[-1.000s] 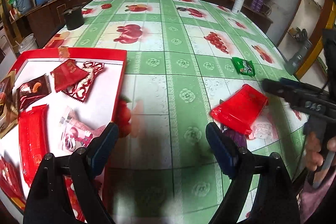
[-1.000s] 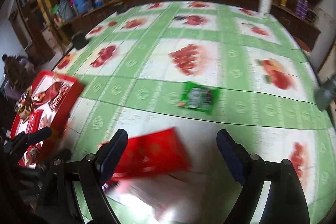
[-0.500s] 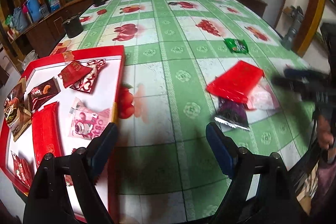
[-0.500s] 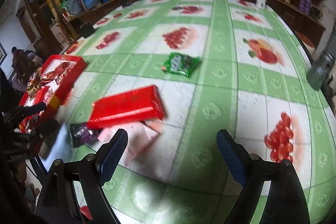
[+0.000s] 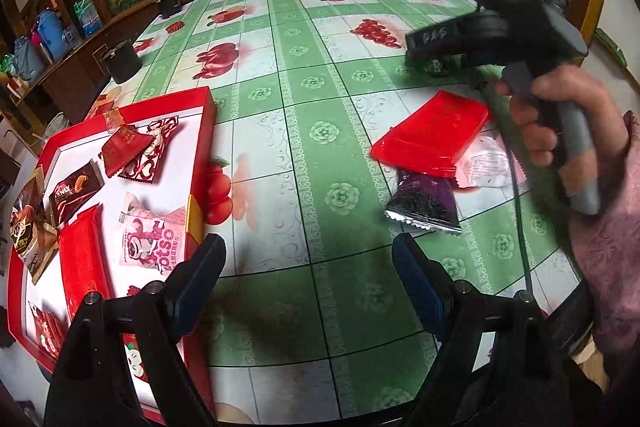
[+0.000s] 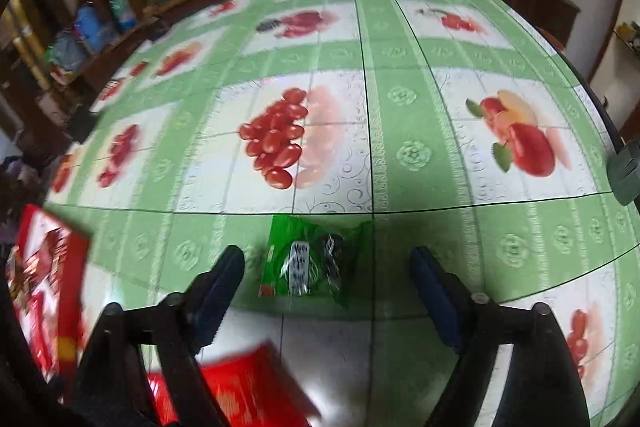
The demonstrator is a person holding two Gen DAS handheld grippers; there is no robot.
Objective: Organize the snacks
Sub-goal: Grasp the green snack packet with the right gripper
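One small green foil snack packet [image 6: 316, 263] lies between your right tool's [image 6: 328, 279] wide-open, empty fingers, long axis crosswise; left tool [image 5: 308, 271], equally open, holds nothing.

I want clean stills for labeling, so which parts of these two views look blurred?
Left wrist view: mostly sharp, only the right claw and its hand smear. Right wrist view: soft overall, with the red packet and tray streaked and the green packet slightly blurred.
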